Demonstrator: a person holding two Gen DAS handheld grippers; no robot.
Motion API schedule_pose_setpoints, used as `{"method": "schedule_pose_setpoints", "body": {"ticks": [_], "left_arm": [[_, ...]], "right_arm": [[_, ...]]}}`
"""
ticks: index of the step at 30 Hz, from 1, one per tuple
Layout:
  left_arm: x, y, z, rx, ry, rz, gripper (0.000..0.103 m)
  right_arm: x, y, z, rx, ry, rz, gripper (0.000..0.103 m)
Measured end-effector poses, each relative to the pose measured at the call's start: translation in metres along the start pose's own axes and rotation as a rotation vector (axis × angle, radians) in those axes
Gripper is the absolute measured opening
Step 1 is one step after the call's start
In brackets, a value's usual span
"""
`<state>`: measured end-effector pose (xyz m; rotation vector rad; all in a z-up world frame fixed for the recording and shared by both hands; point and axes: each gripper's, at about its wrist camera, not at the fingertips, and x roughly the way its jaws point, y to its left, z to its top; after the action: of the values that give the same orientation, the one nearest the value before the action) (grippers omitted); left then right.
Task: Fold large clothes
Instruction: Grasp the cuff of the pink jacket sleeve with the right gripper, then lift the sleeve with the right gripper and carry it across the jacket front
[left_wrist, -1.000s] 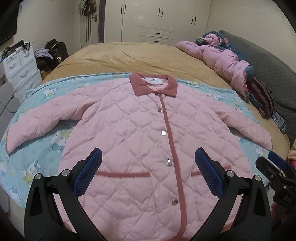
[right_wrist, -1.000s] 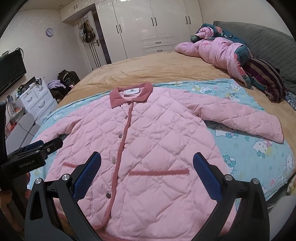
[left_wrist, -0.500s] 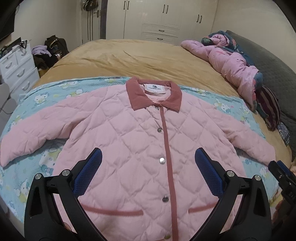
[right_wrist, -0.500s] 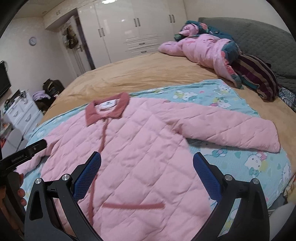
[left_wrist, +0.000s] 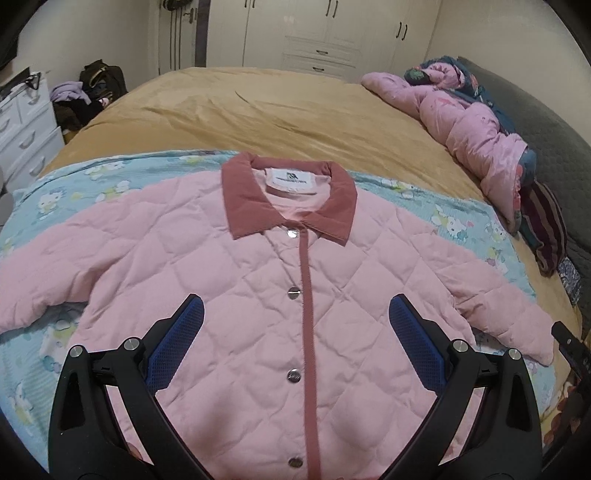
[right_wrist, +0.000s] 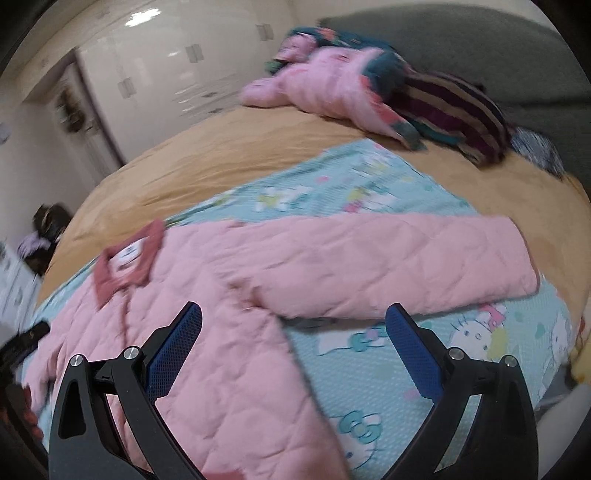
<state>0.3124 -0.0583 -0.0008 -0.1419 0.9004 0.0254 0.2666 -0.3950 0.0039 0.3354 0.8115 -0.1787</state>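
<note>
A pink quilted jacket (left_wrist: 258, 295) with a dusty-red collar (left_wrist: 288, 199) lies flat, front up and snapped shut, on a light blue cartoon-print sheet (left_wrist: 74, 192). Both sleeves are spread out to the sides. My left gripper (left_wrist: 295, 317) is open and empty above the jacket's chest. My right gripper (right_wrist: 293, 325) is open and empty above the jacket's right armpit, with the right sleeve (right_wrist: 388, 266) stretched out beyond it. The jacket (right_wrist: 229, 362) is blurred in the right wrist view. The right gripper's tip (left_wrist: 570, 343) shows at the left wrist view's right edge.
The sheet lies on a tan bedspread (left_wrist: 280, 110). A pile of pink and striped clothes (left_wrist: 491, 147) sits at the bed's right by the grey headboard (right_wrist: 461, 48). White drawers (left_wrist: 22, 133) and bags stand on the left; white wardrobes (left_wrist: 325, 33) are behind.
Both grippers have moved forward over the jacket toward the collar end. The right gripper has also swung right, toward the right sleeve. Both stay open.
</note>
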Motion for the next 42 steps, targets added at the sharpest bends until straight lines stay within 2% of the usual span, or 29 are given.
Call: {"method": "schedule_pose_setpoints", "body": {"ticks": [11, 18, 25, 29, 31, 32, 33, 34, 36, 38, 42], "left_arm": [[0.059, -0.034, 0.003, 0.065, 0.044, -0.025, 0.094], [0.083, -0.038, 0.004, 0.070, 0.057, -0.037, 0.094], [0.093, -0.026, 0.008, 0.045, 0.063, -0.025, 0.094], [0.086, -0.014, 0.016, 0.004, 0.071, -0.048, 0.094], [0.078, -0.009, 0.021, -0.005, 0.052, -0.049, 0.094], [0.076, -0.007, 0.023, -0.006, 0.048, -0.047, 0.094], [0.074, -0.005, 0.025, -0.007, 0.046, -0.045, 0.094], [0.071, -0.002, 0.026, -0.012, 0.040, -0.043, 0.094], [0.067, 0.006, 0.030, -0.033, 0.025, -0.039, 0.094], [0.061, 0.011, 0.033, -0.051, 0.012, -0.048, 0.094], [0.050, 0.015, 0.038, -0.057, -0.019, -0.047, 0.094]], "right_arm": [[0.063, -0.110, -0.005, 0.381, 0.075, -0.053, 0.099], [0.091, -0.166, -0.009, 0.590, 0.059, -0.083, 0.099], [0.104, -0.212, -0.009, 0.768, -0.046, -0.072, 0.099], [0.111, -0.235, -0.007, 0.881, -0.116, -0.009, 0.099], [0.113, -0.242, -0.005, 0.900, -0.137, 0.010, 0.092], [0.114, -0.245, -0.002, 0.894, -0.143, 0.015, 0.078], [0.116, -0.247, -0.001, 0.888, -0.143, 0.020, 0.046], [0.117, -0.250, 0.001, 0.880, -0.147, 0.046, 0.033], [0.113, -0.245, 0.009, 0.836, -0.166, 0.058, 0.026], [0.103, -0.230, 0.025, 0.738, -0.200, 0.069, 0.023], [0.069, -0.194, 0.055, 0.573, -0.267, 0.123, 0.021]]}}
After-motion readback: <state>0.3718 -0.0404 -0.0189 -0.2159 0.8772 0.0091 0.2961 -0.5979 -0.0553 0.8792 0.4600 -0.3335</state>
